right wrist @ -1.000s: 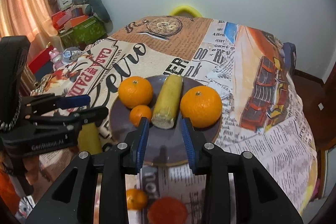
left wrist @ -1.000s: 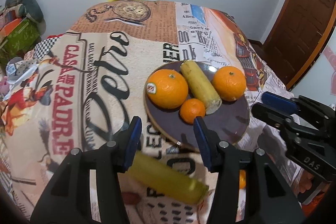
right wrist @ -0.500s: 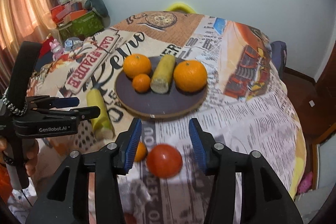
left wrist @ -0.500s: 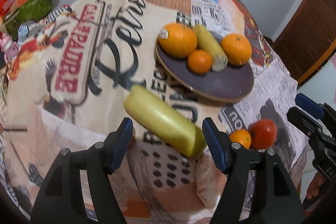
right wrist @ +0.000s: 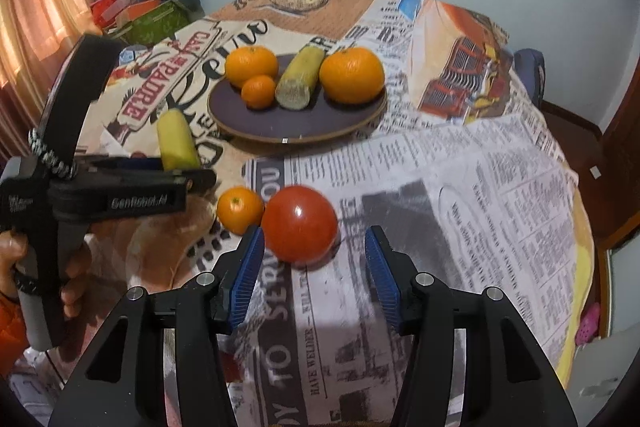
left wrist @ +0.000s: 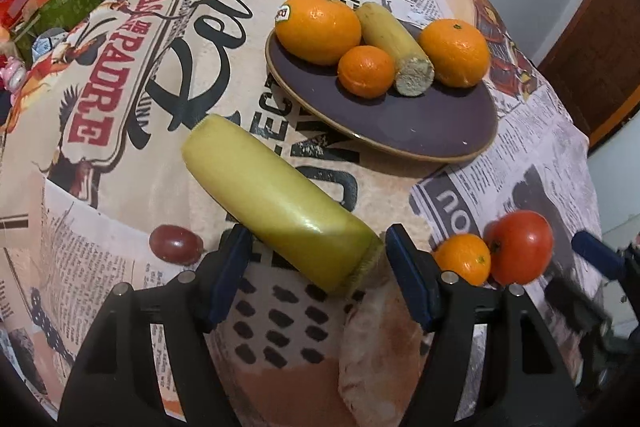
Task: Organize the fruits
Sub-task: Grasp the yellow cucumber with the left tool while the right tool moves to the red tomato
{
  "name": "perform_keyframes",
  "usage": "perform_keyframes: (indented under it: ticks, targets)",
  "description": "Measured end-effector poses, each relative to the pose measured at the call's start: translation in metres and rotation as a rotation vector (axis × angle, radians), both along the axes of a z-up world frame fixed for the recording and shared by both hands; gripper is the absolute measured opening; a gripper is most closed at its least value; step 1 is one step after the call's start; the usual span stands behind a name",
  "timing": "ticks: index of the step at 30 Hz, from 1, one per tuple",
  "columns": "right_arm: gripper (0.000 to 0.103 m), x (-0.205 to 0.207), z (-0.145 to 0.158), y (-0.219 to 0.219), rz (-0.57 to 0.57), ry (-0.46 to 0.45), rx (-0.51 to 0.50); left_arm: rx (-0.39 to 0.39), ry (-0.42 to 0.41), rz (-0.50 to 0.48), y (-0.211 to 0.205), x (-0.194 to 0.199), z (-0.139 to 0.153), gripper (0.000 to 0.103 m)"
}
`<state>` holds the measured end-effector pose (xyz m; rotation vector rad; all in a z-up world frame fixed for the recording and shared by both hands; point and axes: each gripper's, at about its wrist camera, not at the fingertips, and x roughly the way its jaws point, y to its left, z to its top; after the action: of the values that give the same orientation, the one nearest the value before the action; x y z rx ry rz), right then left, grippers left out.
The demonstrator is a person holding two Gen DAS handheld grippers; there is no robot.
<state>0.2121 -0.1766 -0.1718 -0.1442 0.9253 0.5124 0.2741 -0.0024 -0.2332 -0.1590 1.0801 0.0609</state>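
A long yellow-green fruit piece (left wrist: 272, 195) lies slantwise on the printed tablecloth. Its near end sits between the fingers of my left gripper (left wrist: 317, 233), which is open, pads not pressing. A red tomato (right wrist: 300, 223) rests next to a small mandarin (right wrist: 240, 209). My right gripper (right wrist: 313, 231) straddles the tomato's near side; its jaws are opening and do not touch it. Farther back, a dark plate (left wrist: 420, 131) holds two big oranges (left wrist: 318, 27), a small one (left wrist: 366, 71) and a cut yellow piece (left wrist: 394, 47).
A dark red grape-like fruit (left wrist: 174, 243) lies left of the left gripper. A person's hand (right wrist: 76, 287) holds the left gripper's handle. The cloth drops over the table's near and right edges. Boxes and clutter (right wrist: 148, 11) stand beyond the far left edge.
Both grippers pulled back from the plate and sank toward the near part of the table. Both sets of jaws widened. The yellow-green piece and the tomato now sit between the fingers.
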Motion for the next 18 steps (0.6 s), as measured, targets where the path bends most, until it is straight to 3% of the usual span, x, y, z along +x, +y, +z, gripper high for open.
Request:
perform_keyframes:
  ticks: [3, 11, 18]
  targets:
    - [0.051, -0.002, -0.006, 0.002, 0.007, 0.016, -0.002, 0.003, -0.014, 0.002, 0.000, -0.001, 0.000, 0.066]
    - [0.052, 0.000, -0.010, 0.004, 0.000, 0.034, 0.018, -0.025, -0.028, -0.052, 0.016, -0.022, 0.006, 0.046]
    - [0.052, -0.002, -0.006, 0.004, -0.006, 0.025, 0.025, 0.005, -0.023, -0.154, 0.022, -0.055, 0.012, 0.041]
